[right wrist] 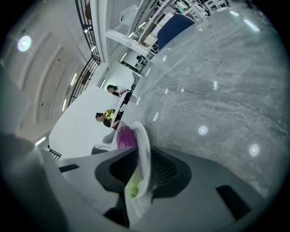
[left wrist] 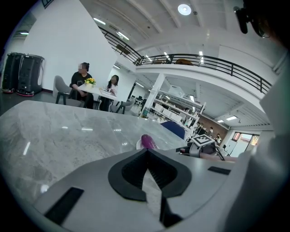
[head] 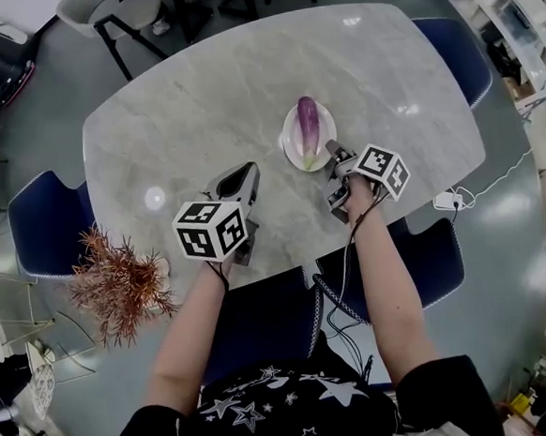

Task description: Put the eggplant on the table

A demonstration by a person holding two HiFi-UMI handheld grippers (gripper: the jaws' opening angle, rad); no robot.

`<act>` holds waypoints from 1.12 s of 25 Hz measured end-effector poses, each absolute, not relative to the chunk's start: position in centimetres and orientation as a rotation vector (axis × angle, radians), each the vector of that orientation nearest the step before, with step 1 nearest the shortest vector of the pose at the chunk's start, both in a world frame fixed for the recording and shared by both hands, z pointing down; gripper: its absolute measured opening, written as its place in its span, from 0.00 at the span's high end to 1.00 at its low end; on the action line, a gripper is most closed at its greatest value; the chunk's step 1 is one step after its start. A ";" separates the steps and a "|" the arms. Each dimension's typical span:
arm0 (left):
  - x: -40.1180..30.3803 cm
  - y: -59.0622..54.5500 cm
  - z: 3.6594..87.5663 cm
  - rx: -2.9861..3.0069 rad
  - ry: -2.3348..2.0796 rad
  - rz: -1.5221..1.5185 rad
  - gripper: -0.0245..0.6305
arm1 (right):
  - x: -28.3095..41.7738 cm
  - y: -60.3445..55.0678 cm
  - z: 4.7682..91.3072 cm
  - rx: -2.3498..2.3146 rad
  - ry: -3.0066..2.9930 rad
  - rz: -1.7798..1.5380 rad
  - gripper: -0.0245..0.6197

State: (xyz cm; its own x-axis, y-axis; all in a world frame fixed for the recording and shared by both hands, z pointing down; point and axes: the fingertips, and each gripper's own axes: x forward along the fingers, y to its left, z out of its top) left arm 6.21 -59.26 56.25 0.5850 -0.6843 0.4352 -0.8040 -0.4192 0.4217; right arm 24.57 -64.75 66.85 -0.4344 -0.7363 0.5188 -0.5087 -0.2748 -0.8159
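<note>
left gripper (head: 244, 174): I read the jaws as together, tips meeting, nothing between them. Only bare marble shows through the slot behind the tips.
left gripper position: hovers low over the table (head: 188, 97), the person's hand behind the marker cube.
right gripper (head: 333, 151): jaws closed on the near rim of the plate (head: 289, 148). In the right gripper view the white rim (right wrist: 145, 149) stands edge-on between the two pads.
eggplant (head: 309, 122): lies on the plate, not on the bare table. Purple body points away from the right jaws, green stem end sits closest to them.
eggplant, right gripper view: purple part (right wrist: 125, 137) just past the jaw tips, on the left side of the rim. The green end reaches down between the jaws, and I can't tell if a pad touches it.
eggplant, left gripper view: purple tip (left wrist: 147, 141) shows straight ahead beyond the closed tips (left wrist: 147, 152), well apart from them, plate edge (left wrist: 138, 144) just under it.
grippers relative to each other: right jaws are ahead and to the right of the left jaws, plate between the two lines of sight.
surroundings: blue chair (head: 46, 225) off to the left of the left gripper, a reddish dried plant (head: 118, 286) behind it near the table edge.
</note>
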 end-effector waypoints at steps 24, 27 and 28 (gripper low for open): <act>6.1 -49.5 46.7 2.367 -1.059 0.152 0.95 | 24.0 -52.6 55.2 -1.535 1.934 -1.554 0.84; 5.4 -47.7 45.4 2.394 -1.031 0.145 0.95 | 22.2 -50.5 53.2 -1.529 1.944 -1.515 0.84; 4.9 -47.0 45.0 2.401 -1.022 0.143 0.95 | 21.3 -49.7 52.6 -1.532 1.952 -1.499 0.84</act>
